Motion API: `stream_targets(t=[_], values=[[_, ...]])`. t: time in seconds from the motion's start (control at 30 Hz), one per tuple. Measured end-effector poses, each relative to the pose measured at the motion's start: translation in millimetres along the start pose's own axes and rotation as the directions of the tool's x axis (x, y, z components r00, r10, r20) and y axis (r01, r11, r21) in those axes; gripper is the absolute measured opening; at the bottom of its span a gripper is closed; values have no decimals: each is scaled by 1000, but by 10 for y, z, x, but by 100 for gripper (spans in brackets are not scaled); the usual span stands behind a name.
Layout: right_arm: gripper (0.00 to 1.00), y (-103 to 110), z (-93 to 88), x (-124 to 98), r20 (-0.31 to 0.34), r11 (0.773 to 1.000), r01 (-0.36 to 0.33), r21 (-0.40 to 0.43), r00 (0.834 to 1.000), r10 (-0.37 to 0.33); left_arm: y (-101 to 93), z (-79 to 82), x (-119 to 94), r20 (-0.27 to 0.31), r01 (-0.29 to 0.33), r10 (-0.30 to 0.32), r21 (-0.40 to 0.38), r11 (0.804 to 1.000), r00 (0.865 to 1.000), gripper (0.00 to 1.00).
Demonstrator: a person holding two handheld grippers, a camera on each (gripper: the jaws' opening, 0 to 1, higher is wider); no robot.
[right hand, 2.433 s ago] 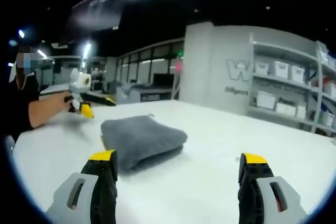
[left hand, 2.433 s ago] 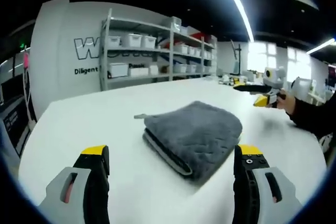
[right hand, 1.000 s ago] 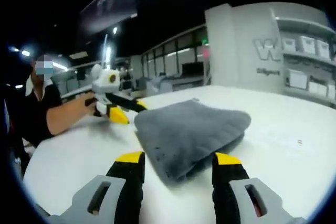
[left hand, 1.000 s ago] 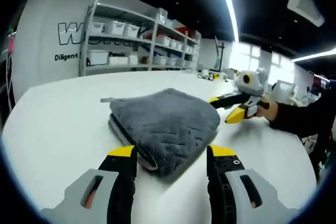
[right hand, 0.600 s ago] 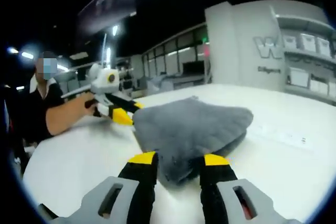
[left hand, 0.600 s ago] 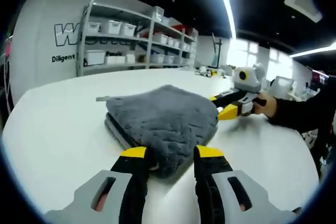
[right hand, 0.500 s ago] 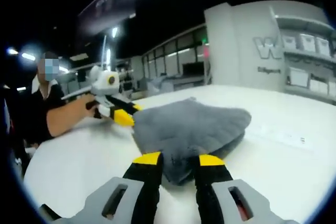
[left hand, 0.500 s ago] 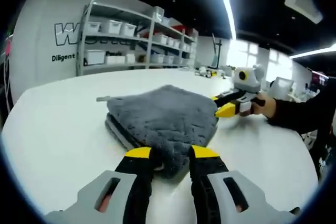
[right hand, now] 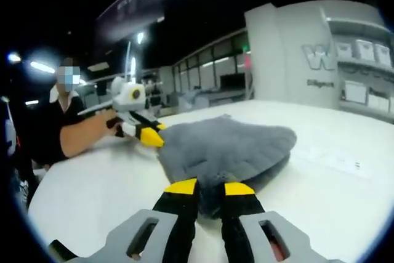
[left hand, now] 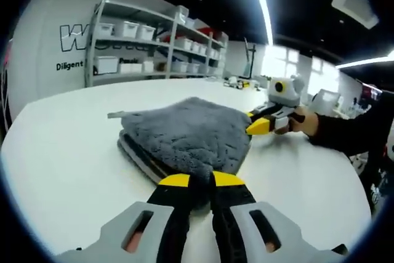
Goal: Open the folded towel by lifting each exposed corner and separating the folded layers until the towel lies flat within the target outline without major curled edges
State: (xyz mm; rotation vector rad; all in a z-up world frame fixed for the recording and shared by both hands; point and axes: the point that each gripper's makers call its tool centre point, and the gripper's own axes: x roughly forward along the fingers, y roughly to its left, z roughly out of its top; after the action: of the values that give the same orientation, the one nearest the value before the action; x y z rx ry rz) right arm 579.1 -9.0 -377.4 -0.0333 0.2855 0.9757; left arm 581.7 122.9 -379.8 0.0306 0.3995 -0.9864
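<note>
The grey towel [left hand: 184,137] is lying folded in a thick stack on the white table [left hand: 55,152], directly ahead of both claws. In the left gripper view, the left gripper [left hand: 201,181] is pinching the towel's near corner, its yellow-tipped jaws drawn almost together with a tuft of grey pile between them. The rest of the stack is spreading away from this claw toward the far left, where a small tab is sticking out at the far edge.

In the right gripper view, the towel [right hand: 228,146] is likewise running forward from the right gripper [right hand: 209,188], whose jaws are narrowed on another near corner, gripping the cloth. The upper layer there is bulging slightly, so the grip seems to be catching mainly that layer, though how many layers are caught cannot be told.

Each claw is appearing in the other's view, touching the towel at a side corner: the right one [left hand: 261,124] beyond and to the right, the left one [right hand: 144,132] beyond and to the left.

With both claws holding corners along one side, lifting them and drawing them apart looks like the coming move. No target outline is visible on the table. Behind are shelves [left hand: 154,47] holding bins.
</note>
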Motion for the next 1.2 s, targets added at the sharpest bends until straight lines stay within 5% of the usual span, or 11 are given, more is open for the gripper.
stream_targets(t=[0.37, 0.83, 1.2], values=[[6, 88, -12, -64, -2, 1000, -12, 29, 1000, 12, -107, -51, -5, -31, 16, -17, -46, 999, 999, 7], [5, 263, -48, -165, -36, 1000, -7, 4, 999, 7, -188, -75, -117, -20, -34, 34, 6, 999, 999, 7], [5, 399, -144, -318, -57, 1000, 12, 25, 998, -10, -370, -131, -139, -49, -23, 20, -63, 998, 999, 7]])
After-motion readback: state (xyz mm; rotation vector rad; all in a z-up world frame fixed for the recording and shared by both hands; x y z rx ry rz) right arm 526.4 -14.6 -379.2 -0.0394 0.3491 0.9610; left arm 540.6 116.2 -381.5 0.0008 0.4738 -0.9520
